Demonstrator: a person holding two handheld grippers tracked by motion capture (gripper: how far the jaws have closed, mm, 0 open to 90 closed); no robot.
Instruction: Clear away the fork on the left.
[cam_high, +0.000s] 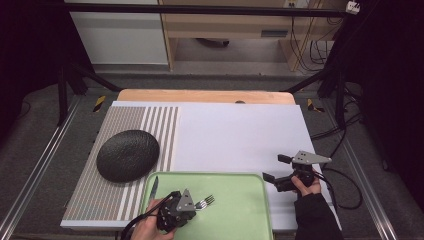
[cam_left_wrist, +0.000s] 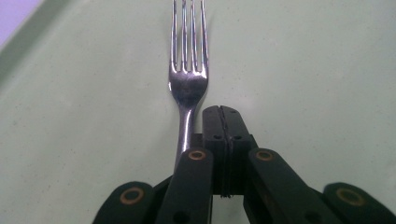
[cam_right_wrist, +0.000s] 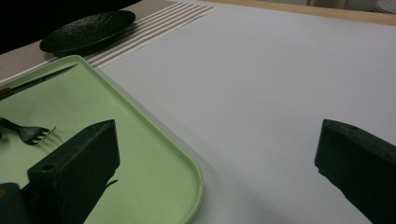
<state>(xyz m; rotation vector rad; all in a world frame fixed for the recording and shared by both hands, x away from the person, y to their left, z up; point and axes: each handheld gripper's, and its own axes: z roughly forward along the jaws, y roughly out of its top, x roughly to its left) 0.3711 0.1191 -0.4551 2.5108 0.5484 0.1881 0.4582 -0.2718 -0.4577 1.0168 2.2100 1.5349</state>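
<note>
On the green tray (cam_high: 240, 215), a knife (cam_high: 154, 186) lies at its left edge. The left gripper (cam_high: 192, 205) has its jaws pressed together beside the fork (cam_left_wrist: 187, 84) — the handle runs past their left flank, tines toward twelve o'clock, apparently not pinched. The right gripper (cam_high: 274, 168), at three o'clock, jaws spread, is farther off.

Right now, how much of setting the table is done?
Laid out so far: the black plate sits on the striped placemat. In hand: the left claw is shut beside the fork's handle over the green tray; whether it grips the fork is unclear. Left: the knife lies on the tray. The right claw is open.
</note>
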